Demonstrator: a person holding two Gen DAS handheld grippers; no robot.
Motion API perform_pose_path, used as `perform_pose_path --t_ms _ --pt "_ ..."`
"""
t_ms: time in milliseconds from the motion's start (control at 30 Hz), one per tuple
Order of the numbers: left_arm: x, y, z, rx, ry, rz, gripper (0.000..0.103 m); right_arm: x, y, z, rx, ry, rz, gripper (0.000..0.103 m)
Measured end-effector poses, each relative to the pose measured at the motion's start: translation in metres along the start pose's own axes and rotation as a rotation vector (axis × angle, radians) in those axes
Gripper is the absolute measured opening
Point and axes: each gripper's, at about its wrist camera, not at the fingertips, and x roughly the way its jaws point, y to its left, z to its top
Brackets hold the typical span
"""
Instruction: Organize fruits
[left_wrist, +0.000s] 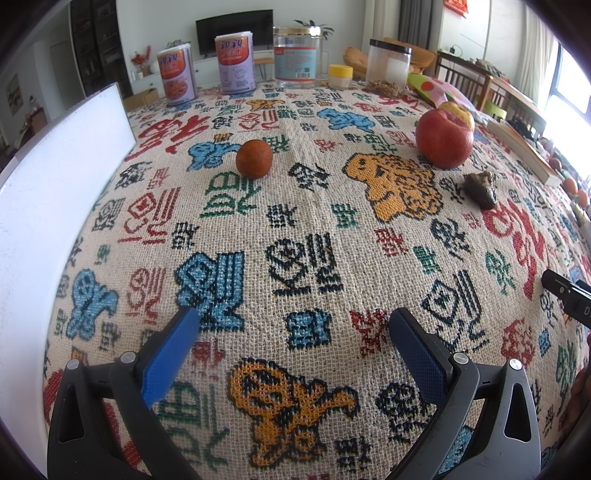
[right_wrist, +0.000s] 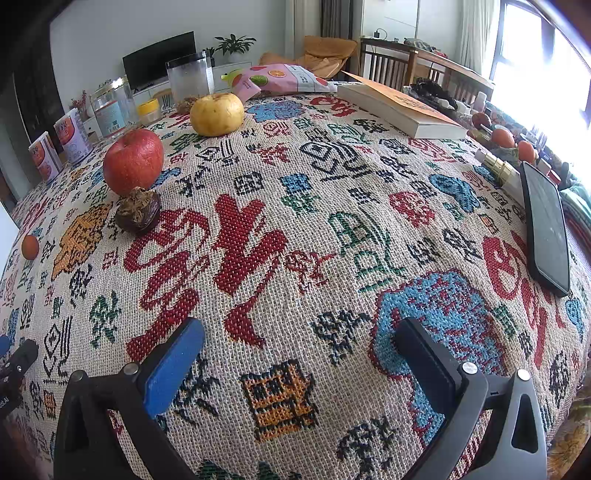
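Grippers both hanging low over a woven tablecloth (left_wrist: 295, 229) printed with red, blue, green and black characters and orange figures. Left gripper (left_wrist: 293, 338): jaws standing wide apart, blue pads showing, nothing between them. Right gripper (right_wrist: 299, 347): jaws likewise spread, gripping nothing.

Fruit all lying further out, loose on the cloth, none touching a gripper.

- Small orange (left_wrist: 254, 159): round, dull rust-orange skin, sitting alone left of centre ahead of the left gripper, well apart from the rest.
- Dark brown lump (right_wrist: 137, 209): wrinkled, shrivelled-looking, kind of fruit not clear; lying just in front of the red apple, touching or nearly so, cannot tell which.
- Red apple (right_wrist: 133, 161): upright, skin slightly puckered, stem dimple facing up.
- Yellow apple (right_wrist: 217, 113): behind the red one, pale yellow with brown blotches.

Phone (right_wrist: 546, 229) lying face up near the right edge; book (right_wrist: 399, 107) beyond it. White board (left_wrist: 48, 206) standing along the left side.

Far edge: two printed cans (left_wrist: 236, 62), clear jars (left_wrist: 295, 55), small yellow-lidded pot (left_wrist: 340, 76), pink snack bag (right_wrist: 284, 79).
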Motion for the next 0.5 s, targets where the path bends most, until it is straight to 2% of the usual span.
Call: perform_pose_path --t_ms 167,233,333,500 --pt "-0.001 0.000 0.000 -0.002 -0.003 0.002 0.102 0.000 0.000 0.000 0.000 0.000 0.000 0.103" --pt "-0.009 0.002 -0.003 -0.049 -0.018 0.009 0.100 0.000 0.000 0.000 0.000 0.000 0.000 0.103" --pt "-0.022 -0.005 0.002 -0.113 -0.044 -0.226 0.100 0.000 0.000 0.000 0.000 0.000 0.000 0.103" --pt "-0.017 -0.052 0.067 -0.044 -0.068 -0.341 0.101 0.000 0.000 0.000 0.000 0.000 0.000 0.103"
